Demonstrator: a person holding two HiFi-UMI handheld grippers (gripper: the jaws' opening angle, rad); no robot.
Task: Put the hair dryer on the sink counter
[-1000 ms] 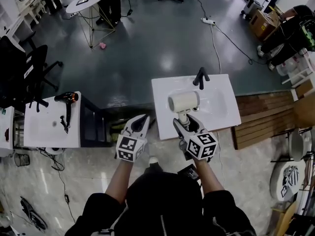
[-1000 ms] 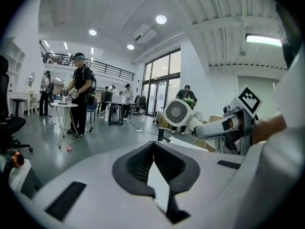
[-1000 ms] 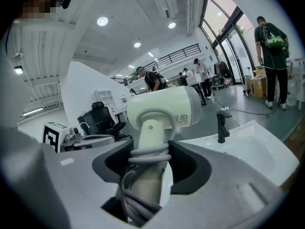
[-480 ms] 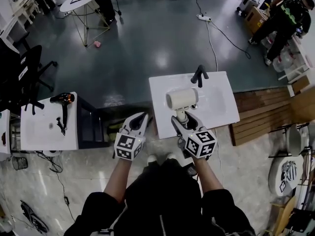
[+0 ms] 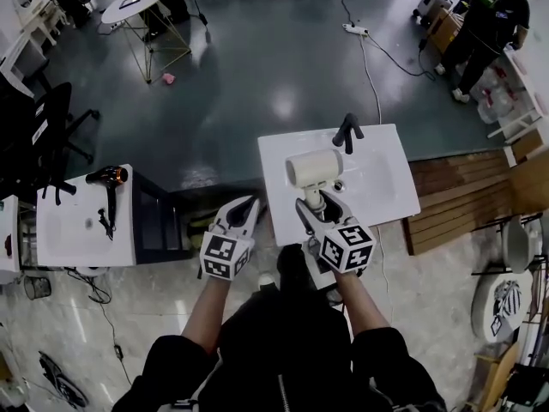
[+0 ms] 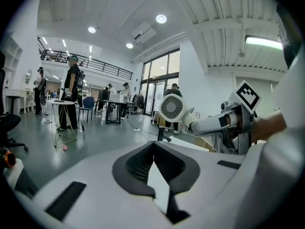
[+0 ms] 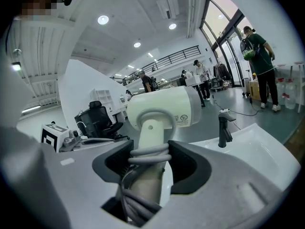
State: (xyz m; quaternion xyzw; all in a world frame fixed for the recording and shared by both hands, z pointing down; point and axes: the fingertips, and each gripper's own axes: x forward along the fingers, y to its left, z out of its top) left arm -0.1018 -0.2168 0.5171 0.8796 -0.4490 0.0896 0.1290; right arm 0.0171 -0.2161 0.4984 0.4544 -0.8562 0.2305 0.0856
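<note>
barely anything changes over this last second: the right gripper (image 5: 316, 202) holds almost exactly where it was, and the hair dryer (image 5: 314, 168) sits a shade closer to the black faucet (image 5: 347, 132) than a moment ago. only the people far across the room have shifted. so the carry looks finished and the set-down is the step in hand; the dryer is over the sink desk (image 5: 390, 191) but still up in the jaws, not lying on it.

the right jaws stand wide yet are clamped on the dryer's handle, pads pressing on both sides, with the barrel standing above them. the left gripper (image 5: 247, 206) waits just off the desk's left edge, jaws closed together with nothing between them.

the dryer itself: a cream-white body, fat round barrel lying crosswise on top of a straight handle. its grey cord is wound in several loops round the handle right where the pads bite, and the slack bunches below. the left gripper view shows the ribbed round intake grille on the barrel's end. a second, dark dryer (image 5: 110, 178) lies on another desk well off to the left, untouched.
</note>
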